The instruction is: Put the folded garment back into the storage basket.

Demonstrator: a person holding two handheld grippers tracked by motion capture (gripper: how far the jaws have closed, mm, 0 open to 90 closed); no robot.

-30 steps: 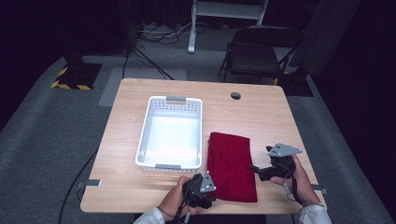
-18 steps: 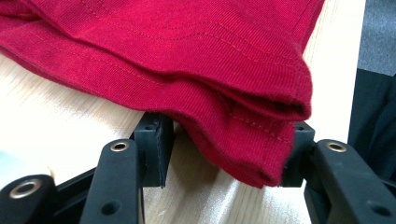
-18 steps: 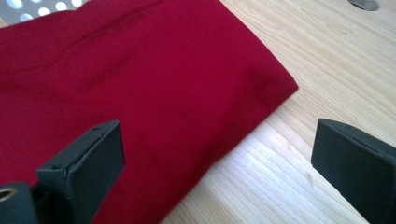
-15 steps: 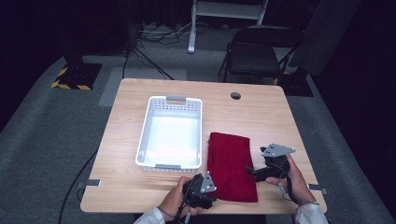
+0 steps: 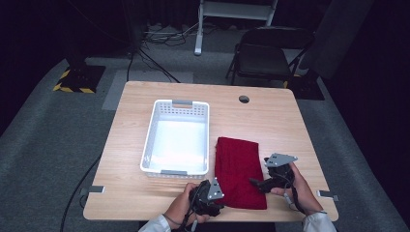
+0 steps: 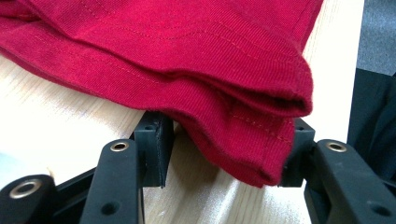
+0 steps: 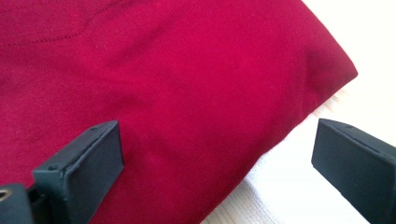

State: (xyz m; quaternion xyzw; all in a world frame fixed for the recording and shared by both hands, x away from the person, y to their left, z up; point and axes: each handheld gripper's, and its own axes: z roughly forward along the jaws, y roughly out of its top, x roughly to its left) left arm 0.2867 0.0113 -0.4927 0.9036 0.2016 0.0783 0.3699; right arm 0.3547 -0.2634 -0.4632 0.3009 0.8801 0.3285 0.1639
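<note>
Fingers first: on my left gripper [image 5: 209,193] they stand partly open around the near left corner of the folded red garment [image 5: 240,170]. In the left gripper view that corner's stacked hems sit between the two black fingers [image 6: 156,140]; the right-hand one looks to touch the cloth, but a gap shows beside the left-hand one, so I judge I have no firm grip on it yet.

On my right gripper [image 5: 258,183] the fingers [image 7: 81,163] stand wide open, one over the red cloth and the other out past its edge, above the tabletop [image 5: 275,121]. They straddle the garment's right edge and hold nothing.

The garment lies flat on the tabletop, folded into a long rectangle, just beside the right wall of the white plastic basket [image 5: 178,137], which stands empty.

As I read the work in hand, the cloth is to be picked up by both grippers, and perhaps goes into the basket. The approach looks done: both grippers are at the near end of the cloth. Closing on it, lifting it and carrying it anywhere are all left to do.
</note>
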